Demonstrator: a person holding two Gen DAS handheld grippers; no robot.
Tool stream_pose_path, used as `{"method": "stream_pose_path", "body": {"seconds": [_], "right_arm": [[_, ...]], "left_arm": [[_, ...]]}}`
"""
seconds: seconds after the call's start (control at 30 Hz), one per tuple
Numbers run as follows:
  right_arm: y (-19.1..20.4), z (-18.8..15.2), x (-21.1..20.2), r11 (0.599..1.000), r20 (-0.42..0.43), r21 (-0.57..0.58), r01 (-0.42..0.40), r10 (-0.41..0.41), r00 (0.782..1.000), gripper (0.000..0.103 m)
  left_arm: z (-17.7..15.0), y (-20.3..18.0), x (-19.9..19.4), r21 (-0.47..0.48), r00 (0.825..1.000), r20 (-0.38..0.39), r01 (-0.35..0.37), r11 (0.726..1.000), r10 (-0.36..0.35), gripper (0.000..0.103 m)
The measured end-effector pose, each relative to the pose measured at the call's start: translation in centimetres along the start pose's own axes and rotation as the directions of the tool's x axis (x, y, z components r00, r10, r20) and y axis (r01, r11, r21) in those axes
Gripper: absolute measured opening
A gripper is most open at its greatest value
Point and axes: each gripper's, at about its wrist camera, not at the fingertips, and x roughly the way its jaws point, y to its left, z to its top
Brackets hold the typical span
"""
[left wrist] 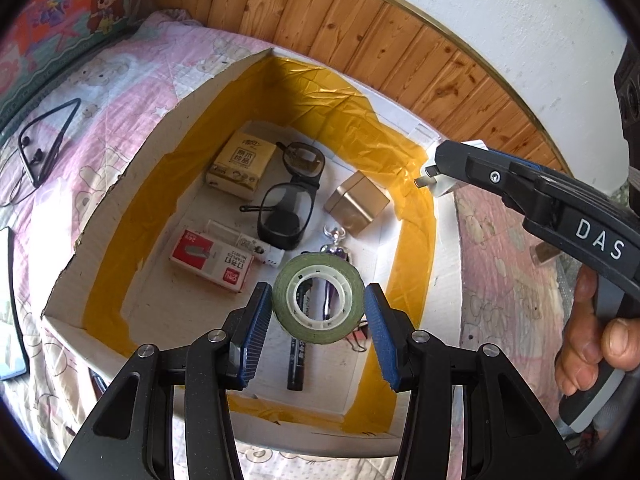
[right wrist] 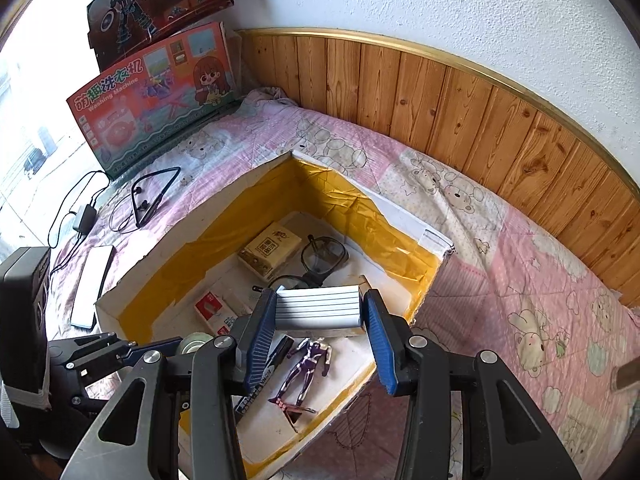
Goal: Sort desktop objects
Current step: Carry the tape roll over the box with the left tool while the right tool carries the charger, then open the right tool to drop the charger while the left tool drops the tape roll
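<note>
My left gripper (left wrist: 317, 286) is shut on a roll of green tape (left wrist: 288, 292) and holds it above an open cardboard box (left wrist: 160, 140) lined with yellow tape. Inside the box lie a tissue pack (left wrist: 242, 160), black glasses (left wrist: 288, 200), a gold tin (left wrist: 358, 202), a red staples box (left wrist: 210, 260) and a black marker (left wrist: 298, 364). My right gripper (right wrist: 320, 294) is shut on a white ribbed charger plug (right wrist: 318, 310) over the same box (right wrist: 224, 208), above a purple toy figure (right wrist: 306, 368). In the left wrist view the right gripper (left wrist: 436, 168) shows at the box's right rim.
The box sits on a pink quilted bed (right wrist: 500, 280) against a wood-panelled wall (right wrist: 440, 92). Neckband earphones (right wrist: 154, 196), a white phone (right wrist: 92, 284) and a cabled adapter (right wrist: 82, 216) lie to the left. Toy boxes (right wrist: 152, 100) lean at the back left. A hand (left wrist: 592, 328) grips the right handle.
</note>
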Motion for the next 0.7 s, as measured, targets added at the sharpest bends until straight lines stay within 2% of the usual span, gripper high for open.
{"method": "stream_pose_path", "body": {"seconds": [0.37, 0.7], "right_arm": [[-0.4, 1.2, 3.6, 1.0, -0.081, -0.018, -0.006, 0.004, 0.997, 0.046], [-0.8, 1.3, 6.6, 0.998, -0.181, -0.051, -0.027, 0.018, 0.983, 0.046]], "left_arm": [[0.2, 0.6, 1.4, -0.006, 0.999, -0.026, -0.027, 1.0, 0.027, 0.049], [0.4, 0.7, 1.9, 0.004, 0.998, -0.024, -0.058, 0.998, 0.058, 0.049]]}}
